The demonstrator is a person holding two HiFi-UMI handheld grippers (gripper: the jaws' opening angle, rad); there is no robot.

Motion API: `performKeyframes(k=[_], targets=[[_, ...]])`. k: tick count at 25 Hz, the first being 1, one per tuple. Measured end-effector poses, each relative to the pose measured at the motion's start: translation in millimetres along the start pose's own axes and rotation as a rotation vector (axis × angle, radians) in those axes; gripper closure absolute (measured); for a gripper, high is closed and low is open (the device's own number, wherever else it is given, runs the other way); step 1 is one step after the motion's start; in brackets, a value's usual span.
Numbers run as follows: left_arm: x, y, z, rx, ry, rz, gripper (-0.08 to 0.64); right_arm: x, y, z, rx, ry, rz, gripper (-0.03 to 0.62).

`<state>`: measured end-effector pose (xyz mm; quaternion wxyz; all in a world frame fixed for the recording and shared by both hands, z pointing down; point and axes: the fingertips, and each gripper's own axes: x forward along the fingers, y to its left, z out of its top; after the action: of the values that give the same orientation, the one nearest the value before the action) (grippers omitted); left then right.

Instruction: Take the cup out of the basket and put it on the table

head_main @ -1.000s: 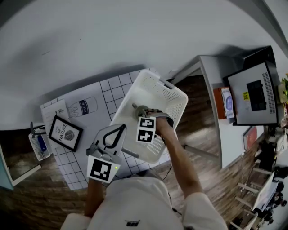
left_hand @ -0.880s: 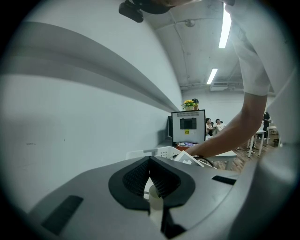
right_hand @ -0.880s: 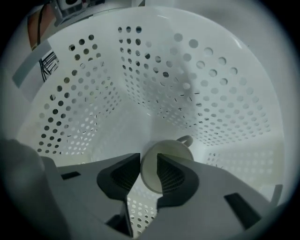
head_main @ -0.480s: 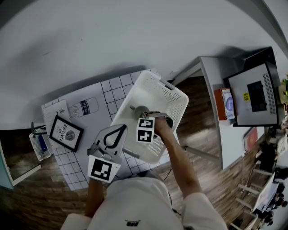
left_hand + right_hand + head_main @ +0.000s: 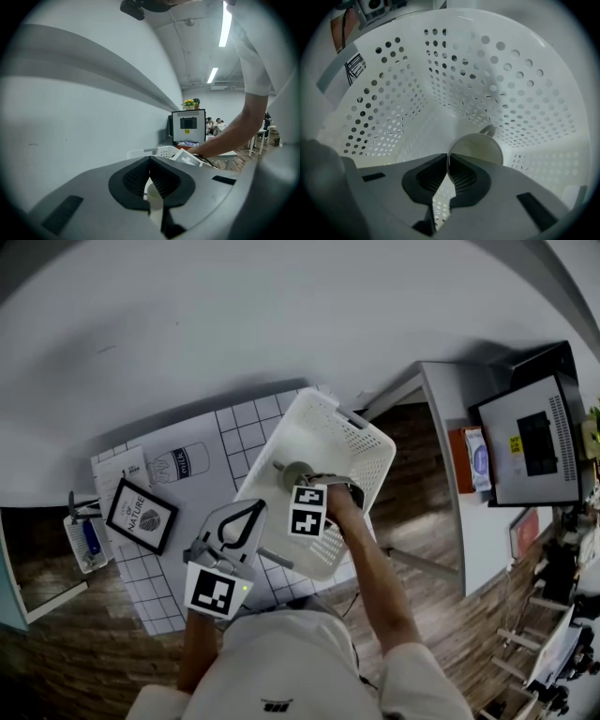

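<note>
The right gripper (image 5: 448, 157) points straight down into the white perforated plastic basket (image 5: 393, 93). Its jaws have just been closing, and the thin wall of the pale round cup (image 5: 480, 149) now sits between the ribbed dark pads, one pad inside the mouth and one outside. So the cup is pinched at its rim but still rests on the basket floor, close to the far curved wall, with its small loop handle turned away from the gripper.

The step in hand is the lift, and it looks best done straight up and slowly. The pinch holds only a narrow strip of a smooth, probably glazed wall, so the cup could pivot or slip if it is tilted or jerked. The basket walls are tall and flare outward. The cup's base should clear the rim (image 5: 361, 432) before it travels sideways toward the gridded white worktop sheet (image 5: 242, 432), and it should go down flat before the jaws let go.

The basket looks like light, slightly glossy moulded plastic with rounded corners and rows of round holes, so it may shift if the cup snags. The left gripper (image 5: 253, 509) hangs just beside the basket's near edge with its jaws together on nothing, and it could steady the basket if needed. The worktop sheet looks flat, matt and paper-like, which should make an even landing place.
</note>
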<state>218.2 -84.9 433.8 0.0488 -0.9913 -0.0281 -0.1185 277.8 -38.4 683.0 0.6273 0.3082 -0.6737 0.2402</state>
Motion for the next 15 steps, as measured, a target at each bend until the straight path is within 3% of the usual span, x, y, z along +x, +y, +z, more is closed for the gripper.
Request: performKeyframes(k=[15], targets=[[-8.3, -13.5, 8.1, 0.022, -0.014, 0.0, 0.555, -41.8, 5.1, 9.1, 0.023, -0.095, -0.026, 0.561]])
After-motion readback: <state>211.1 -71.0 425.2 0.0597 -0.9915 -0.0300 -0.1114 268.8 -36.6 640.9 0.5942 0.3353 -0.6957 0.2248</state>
